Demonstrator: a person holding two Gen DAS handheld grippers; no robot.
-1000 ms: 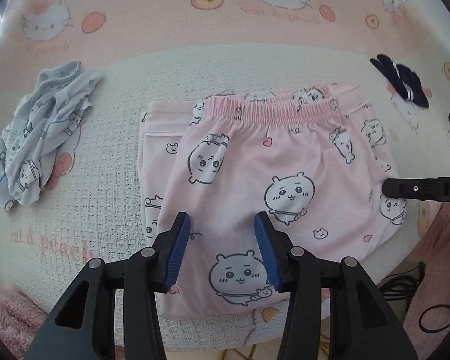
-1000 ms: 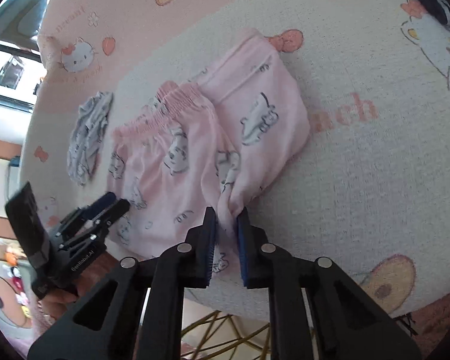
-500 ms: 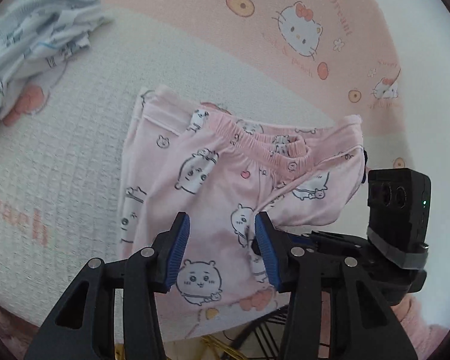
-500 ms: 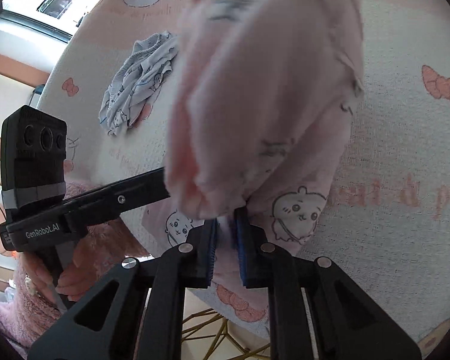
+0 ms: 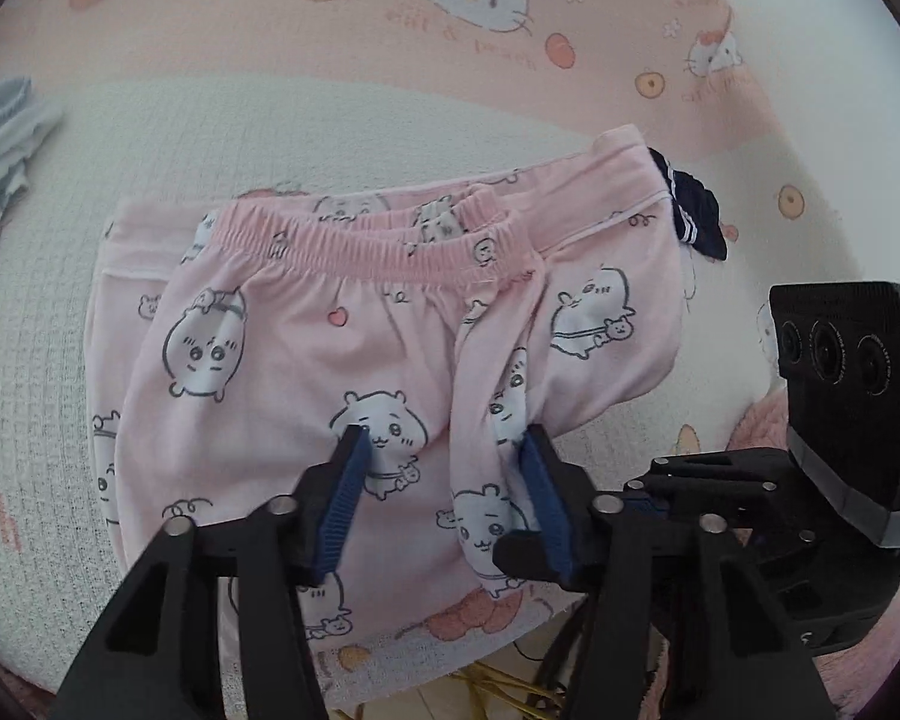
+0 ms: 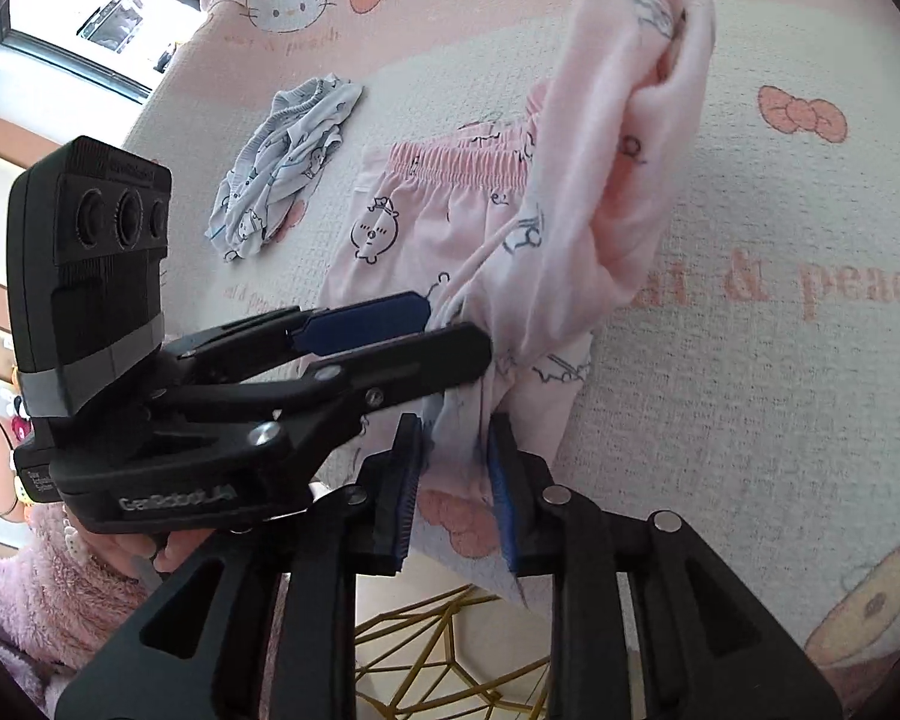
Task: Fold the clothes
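Pink pajama shorts lie at the near edge of the bed cover, waistband away from the cameras. Left gripper jaws are closing around a bunched fold at the hem; the pads do not yet press it. Right gripper jaws are opening, loose fabric still between them. Farther back lie a crumpled white-blue garment and a dark navy garment.

We see soft matt pink cloth shorts between ribbed blue pads over a waffle-textured blanket.
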